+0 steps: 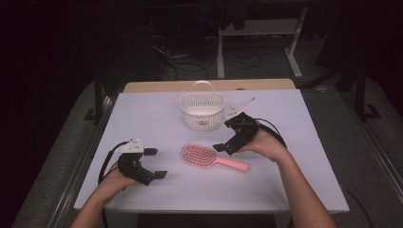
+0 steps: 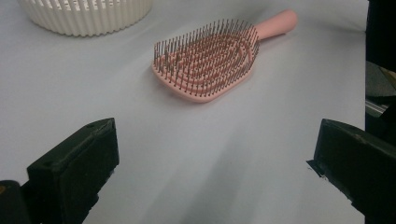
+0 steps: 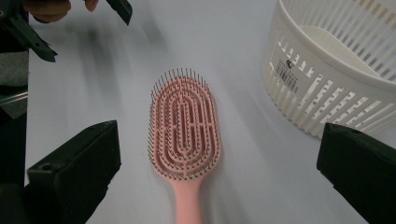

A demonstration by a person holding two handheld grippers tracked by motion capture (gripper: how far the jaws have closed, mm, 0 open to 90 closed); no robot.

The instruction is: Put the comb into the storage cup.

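A pink paddle hairbrush (image 1: 199,156) lies bristles up in the middle of the white table, its handle pointing right. A white slatted basket (image 1: 202,110) with a raised handle stands behind it. My left gripper (image 1: 156,163) is open at the front left, jaws aimed at the brush (image 2: 205,65) with bare table between them. My right gripper (image 1: 223,135) is open just right of the brush head, a little above the table. In the right gripper view the brush (image 3: 184,126) runs up between the jaws, and the basket (image 3: 336,70) is at the right.
The white table top (image 1: 285,180) sits on a wooden board, with dark floor, cables and a white frame behind it. The basket wall (image 2: 86,16) shows at the top left of the left gripper view. The left gripper (image 3: 77,25) appears far off in the right gripper view.
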